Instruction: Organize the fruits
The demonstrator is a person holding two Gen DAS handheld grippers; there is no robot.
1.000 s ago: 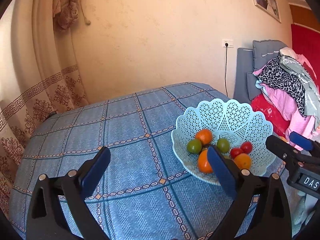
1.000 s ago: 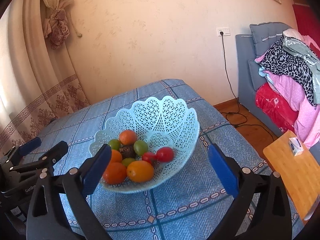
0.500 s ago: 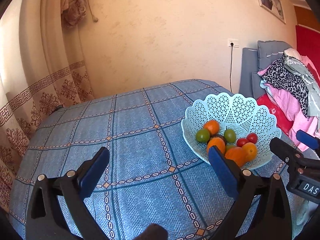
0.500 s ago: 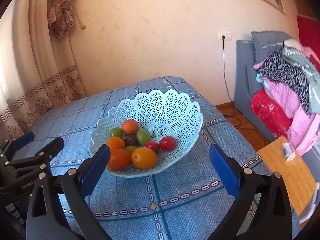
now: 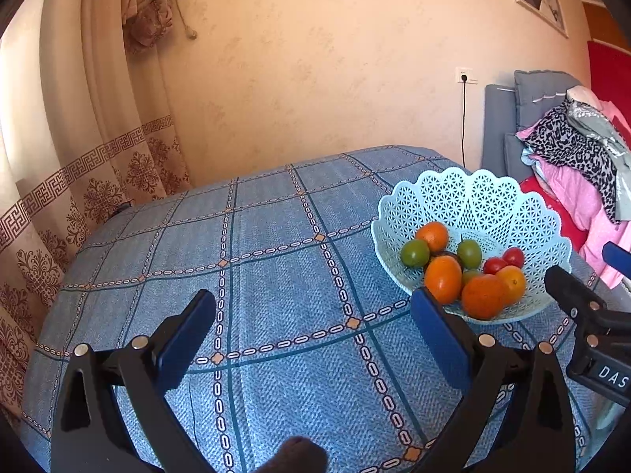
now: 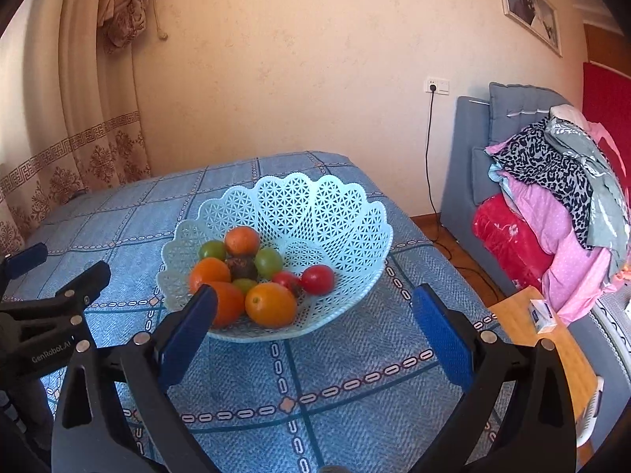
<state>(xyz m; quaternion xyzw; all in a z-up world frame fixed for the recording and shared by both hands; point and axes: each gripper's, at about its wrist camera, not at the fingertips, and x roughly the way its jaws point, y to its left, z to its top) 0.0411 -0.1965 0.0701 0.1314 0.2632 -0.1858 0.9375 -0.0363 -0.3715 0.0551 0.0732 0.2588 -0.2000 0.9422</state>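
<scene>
1. Fruits: all the ones I can see sit in the pale blue lattice basket (image 6: 339, 213), heaped toward its near-left side: oranges (image 6: 270, 304), green fruits (image 6: 268, 262), two red tomatoes (image 6: 318, 279) and a dark fruit (image 6: 241, 268) in the middle. I see no loose fruit on the blue checked tablecloth (image 5: 276, 276).
2. My left gripper (image 5: 311, 315) is spread wide and holds nothing; it hangs over bare cloth, the basket off to its right.
3. My right gripper (image 6: 313, 311) is likewise spread wide and empty, hanging just in front of the basket's near rim.
4. Stage: ambiguous. This fits fruit already gathered, or a full basket waiting to be sorted out. I can't settle which from here.
5. Technique note, for any pick from this heap: close on one fruit across its widest part, pads level, gently on the tomatoes. Round fruits probably roll when a neighbour moves.
6. Risk: the basket looks light and may slide or tip if a finger catches the lattice rim.
</scene>
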